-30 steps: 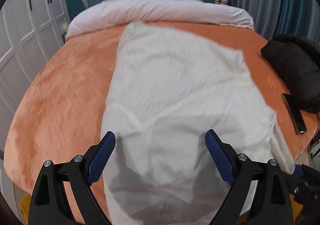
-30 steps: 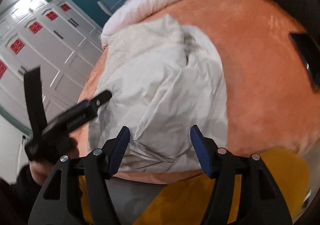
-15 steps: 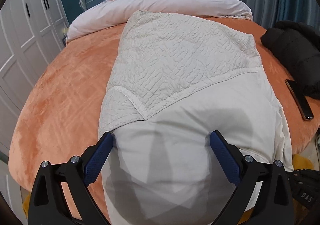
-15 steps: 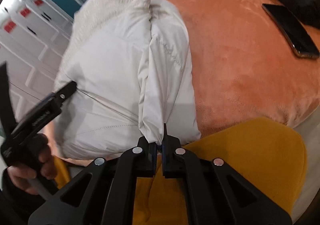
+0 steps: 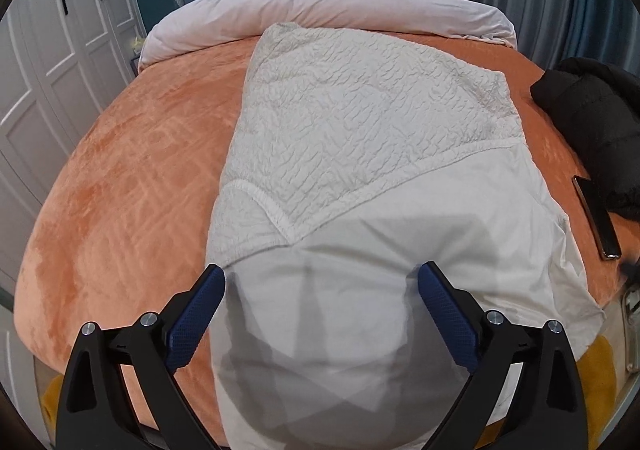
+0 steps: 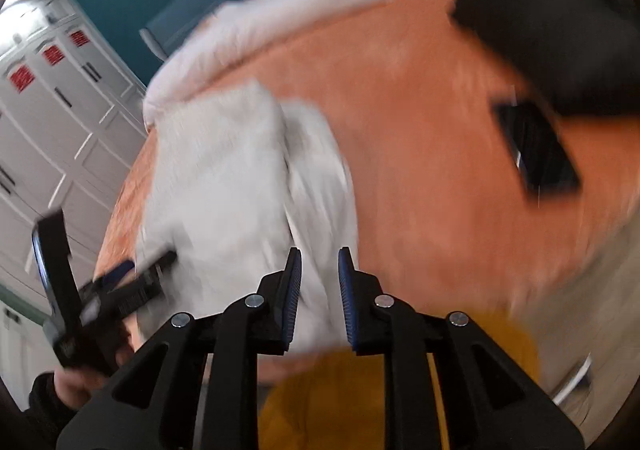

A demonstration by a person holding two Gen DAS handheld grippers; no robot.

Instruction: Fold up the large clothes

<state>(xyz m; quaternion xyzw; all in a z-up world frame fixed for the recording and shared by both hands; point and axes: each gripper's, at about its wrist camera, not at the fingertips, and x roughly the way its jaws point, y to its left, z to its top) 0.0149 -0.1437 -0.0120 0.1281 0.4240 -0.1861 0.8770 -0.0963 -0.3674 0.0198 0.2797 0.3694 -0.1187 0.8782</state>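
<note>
A large off-white garment point(image 5: 360, 178) lies lengthwise on the orange bed cover point(image 5: 120, 178), with a textured upper layer over a smooth lower layer that hangs over the near bed edge. My left gripper point(image 5: 320, 290) is wide open above the garment's near end, holding nothing. In the blurred right wrist view the garment point(image 6: 224, 186) lies left of centre. My right gripper point(image 6: 319, 270) is partly open at the garment's near right edge, with cloth showing between the jaws but not pinched. The left gripper point(image 6: 120, 282) shows at the lower left.
A black jacket point(image 5: 592, 118) and a dark phone point(image 5: 596, 218) lie on the right of the bed. A pale duvet point(image 5: 320, 10) is bunched at the headboard. White wardrobes point(image 5: 48, 70) stand on the left. Yellow cloth point(image 6: 360, 402) is below the bed edge.
My right gripper was shut on the garment's edge half a second ago; its jaws have now parted and it is moving, blurring the view. The left gripper stays open over the garment.
</note>
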